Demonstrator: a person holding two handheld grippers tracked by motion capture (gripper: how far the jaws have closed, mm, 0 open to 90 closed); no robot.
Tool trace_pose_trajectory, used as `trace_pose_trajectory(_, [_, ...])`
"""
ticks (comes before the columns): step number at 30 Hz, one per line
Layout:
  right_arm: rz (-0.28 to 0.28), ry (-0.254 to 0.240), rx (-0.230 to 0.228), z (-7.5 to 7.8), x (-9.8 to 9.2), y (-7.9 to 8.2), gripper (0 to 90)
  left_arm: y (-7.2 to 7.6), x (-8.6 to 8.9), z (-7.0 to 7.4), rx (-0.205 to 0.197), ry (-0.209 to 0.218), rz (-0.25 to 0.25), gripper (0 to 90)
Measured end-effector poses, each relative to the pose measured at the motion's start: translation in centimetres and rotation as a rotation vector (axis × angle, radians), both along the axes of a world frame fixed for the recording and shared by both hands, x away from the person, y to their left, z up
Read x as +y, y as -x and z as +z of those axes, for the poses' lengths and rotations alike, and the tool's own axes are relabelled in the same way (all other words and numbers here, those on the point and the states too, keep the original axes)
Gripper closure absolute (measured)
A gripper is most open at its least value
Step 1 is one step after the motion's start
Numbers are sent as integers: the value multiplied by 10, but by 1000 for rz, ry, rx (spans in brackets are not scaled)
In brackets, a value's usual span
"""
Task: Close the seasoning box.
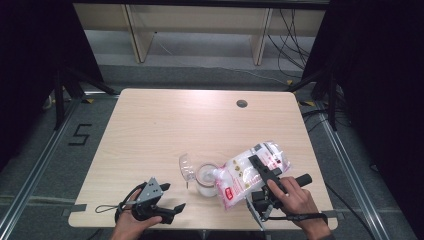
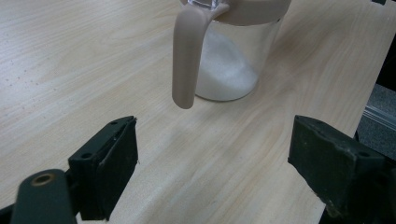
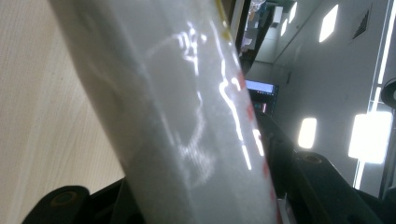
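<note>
1. Right claw (image 1: 260,172) clenched on bag (image 1: 247,172), tilted, mouth over jar (image 1: 206,180).
2. Left claw (image 1: 167,200) released, idle near tabletop (image 1: 165,125) front edge, jaws wide apart, aimed at jar handle (image 2: 186,56).
3. Jar mid-tabletop, lid (image 1: 186,167) flipped open, only bottom part filled with white granules (image 2: 224,70).
4. Pour judged underway; bag looks mostly full, more to go.
</note>
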State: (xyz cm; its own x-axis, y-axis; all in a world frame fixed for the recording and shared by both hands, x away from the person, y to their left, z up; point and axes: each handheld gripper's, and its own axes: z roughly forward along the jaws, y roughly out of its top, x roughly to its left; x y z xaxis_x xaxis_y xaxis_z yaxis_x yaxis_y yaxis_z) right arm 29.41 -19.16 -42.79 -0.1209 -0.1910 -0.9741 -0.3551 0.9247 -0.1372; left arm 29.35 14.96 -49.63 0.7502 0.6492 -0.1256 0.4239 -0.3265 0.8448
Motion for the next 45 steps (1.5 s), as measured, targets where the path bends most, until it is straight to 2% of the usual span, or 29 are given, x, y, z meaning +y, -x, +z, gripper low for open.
trace_pose_trajectory(1, [-24,-9,14,-1,0,1,616,0,0,0,-1,-2,-2,153])
trace_pose_trajectory(2, [16,5,-5,0,0,-2,617,-1,0,0,-8,-8,-8,153])
trace_pose_trajectory(4, [30,24,-19,2,1,-3,618,0,0,0,-2,-3,-4,153])
trace_pose_trajectory(7, [6,-14,0,-2,-1,-3,619,0,0,0,0,0,0,153])
trace_pose_trajectory(9, [20,20,-21,2,-1,-3,621,0,0,0,0,-1,0,153])
trace_pose_trajectory(12, [-19,-6,-2,1,-5,-3,622,0,1,1,-9,-11,-10,153])
trace_pose_trajectory(14, [-10,16,-8,3,-6,-4,622,-1,1,1,-5,-17,-3,153])
trace_pose_trajectory(15, [-21,-2,-7,2,-7,-3,623,0,0,0,-4,5,0,153])
trace_pose_trajectory(16, [-12,5,-7,2,-8,-4,623,-1,3,1,-11,-35,-9,153])
trace_pose_trajectory(19, [-6,42,-19,5,-8,-2,623,0,1,0,-5,3,-1,153])
trace_pose_trajectory(20, [1,31,-15,4,-8,-2,624,-1,3,1,-11,-33,-9,153])
trace_pose_trajectory(21, [-28,5,2,2,-9,0,624,-1,3,1,-11,-32,-8,153])
trace_pose_trajectory(22, [0,20,-15,3,-9,0,624,-1,3,1,-11,-32,-8,153])
trace_pose_trajectory(23, [0,39,-13,5,-8,1,624,0,1,0,-6,0,-4,154])
trace_pose_trajectory(24, [-17,26,-7,4,-8,3,624,0,1,0,-6,-1,-3,154])
trace_pose_trajectory(25, [-22,-62,7,-3,-10,3,624,-2,3,1,-13,-30,-9,153])
trace_pose_trajectory(26, [-14,0,-2,1,-8,4,625,-1,1,0,-7,6,0,154])
trace_pose_trajectory(28, [8,33,-14,5,-5,4,625,-1,2,1,-9,-5,-5,154])
trace_pose_trajectory(30, [-2,-8,-2,1,-6,5,625,-1,2,1,-9,-6,-2,154])
trace_pose_trajectory(32, [1,-7,3,1,-5,6,625,-1,1,0,-8,-1,-4,153])
trace_pose_trajectory(34, [27,32,-17,4,-2,5,625,-1,1,1,-14,-5,-2,154])
trace_pose_trajectory(35, [13,-18,6,0,-2,5,625,-1,1,1,-13,-2,-1,154])
trace_pose_trajectory(37, [30,26,-12,4,0,5,625,0,1,1,-13,-5,3,154])
trace_pose_trajectory(38, [26,12,-8,3,1,5,625,0,1,0,-9,2,-2,154])
trace_pose_trajectory(39, [14,0,2,2,1,5,625,-2,3,1,-13,-36,-8,154])
trace_pose_trajectory(40, [47,11,-19,3,2,3,625,-1,2,1,-9,-33,-5,153])
trace_pose_trajectory(42, [38,31,-16,4,4,3,626,0,1,1,-6,-12,0,154])
trace_pose_trajectory(43, [54,19,-24,4,4,1,626,-2,3,1,-13,-34,-8,154])
trace_pose_trajectory(45, [22,-15,0,1,3,2,626,-2,3,1,-13,-33,-7,154])
